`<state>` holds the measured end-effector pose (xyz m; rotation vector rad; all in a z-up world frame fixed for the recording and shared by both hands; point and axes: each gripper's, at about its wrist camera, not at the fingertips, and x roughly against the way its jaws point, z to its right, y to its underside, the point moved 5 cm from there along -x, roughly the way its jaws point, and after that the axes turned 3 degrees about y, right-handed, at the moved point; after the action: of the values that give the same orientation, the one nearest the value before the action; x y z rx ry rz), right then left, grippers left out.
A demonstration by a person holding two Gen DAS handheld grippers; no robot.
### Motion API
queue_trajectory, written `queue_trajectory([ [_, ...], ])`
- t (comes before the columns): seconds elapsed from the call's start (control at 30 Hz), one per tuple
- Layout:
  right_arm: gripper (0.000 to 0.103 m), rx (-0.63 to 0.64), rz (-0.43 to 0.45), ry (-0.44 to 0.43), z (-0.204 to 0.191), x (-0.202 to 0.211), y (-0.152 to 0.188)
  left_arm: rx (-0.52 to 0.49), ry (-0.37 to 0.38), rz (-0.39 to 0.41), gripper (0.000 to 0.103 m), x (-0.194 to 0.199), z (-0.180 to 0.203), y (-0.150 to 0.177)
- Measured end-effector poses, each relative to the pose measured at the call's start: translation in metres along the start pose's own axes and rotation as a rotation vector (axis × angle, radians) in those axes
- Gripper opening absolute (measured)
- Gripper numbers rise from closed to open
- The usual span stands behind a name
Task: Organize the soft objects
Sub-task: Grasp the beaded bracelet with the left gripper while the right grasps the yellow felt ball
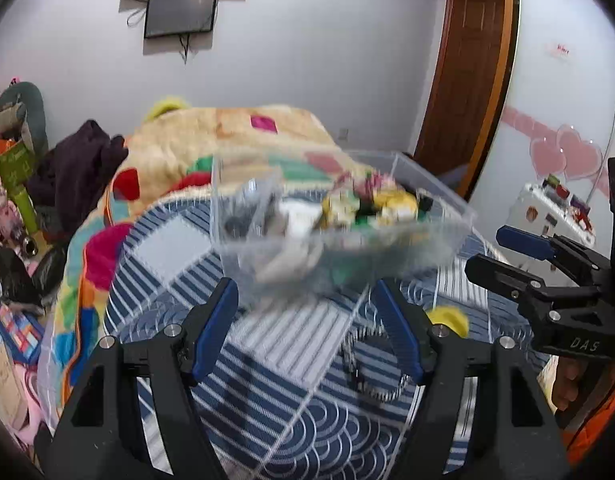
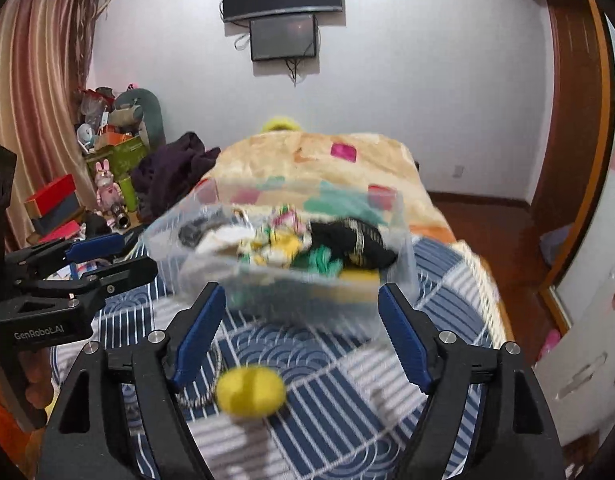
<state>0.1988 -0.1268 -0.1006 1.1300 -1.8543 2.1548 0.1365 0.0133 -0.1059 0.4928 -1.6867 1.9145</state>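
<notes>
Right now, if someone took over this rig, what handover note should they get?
Left gripper: open, empty. Right gripper: open, empty.
The clear bin sits on the blue patterned bedspread, already holding a jumble of soft items, among them a black one.
Left to do: the yellow soft item and a dark patterned band lie loose in front of the bin.
Both views are blurred.

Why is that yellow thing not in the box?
A yellow ball lies alone on the striped bed cover, in front of the clear box holding the other soft things. A patterned band lies loose beside it.
</notes>
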Motion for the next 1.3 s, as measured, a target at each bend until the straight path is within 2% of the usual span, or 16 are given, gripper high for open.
queue_trajectory([
  [0.3, 0.076, -0.002, -0.106, -0.061, -0.014, -0.011, 0.042, 0.012, 0.038, -0.089, 0.07, -0.017, 0.012, 0.041],
  [0.37, 0.072, -0.003, -0.12, -0.072, -0.016, -0.013, 0.047, 0.012, 0.046, -0.092, 0.069, -0.018, 0.015, 0.045],
  [0.4, 0.069, -0.001, -0.13, -0.078, -0.017, -0.014, 0.05, 0.008, 0.05, -0.096, 0.063, -0.018, 0.017, 0.046],
  [0.47, 0.056, 0.001, -0.146, -0.091, -0.019, -0.017, 0.052, -0.001, 0.057, -0.113, 0.053, -0.024, 0.021, 0.05],
  [0.57, 0.044, -0.006, -0.149, -0.129, -0.022, -0.017, 0.054, 0.0, 0.073, -0.136, 0.04, -0.032, 0.025, 0.053],
  [0.67, 0.041, 0.006, -0.138, -0.124, -0.023, -0.014, 0.053, 0.0, 0.073, -0.133, 0.031, -0.037, 0.026, 0.052],
  [0.8, 0.04, 0.008, -0.131, -0.114, -0.024, -0.014, 0.054, 0.005, 0.076, -0.133, 0.01, -0.042, 0.028, 0.048],
  [0.83, 0.04, 0.008, -0.128, -0.109, -0.024, -0.013, 0.053, 0.012, 0.077, -0.132, 0.008, -0.043, 0.027, 0.047],
  [1.3, 0.04, -0.019, -0.058, -0.065, -0.01, 0.001, 0.033, 0.042, 0.04, -0.004, 0.008, -0.007, 0.008, 0.016],
])
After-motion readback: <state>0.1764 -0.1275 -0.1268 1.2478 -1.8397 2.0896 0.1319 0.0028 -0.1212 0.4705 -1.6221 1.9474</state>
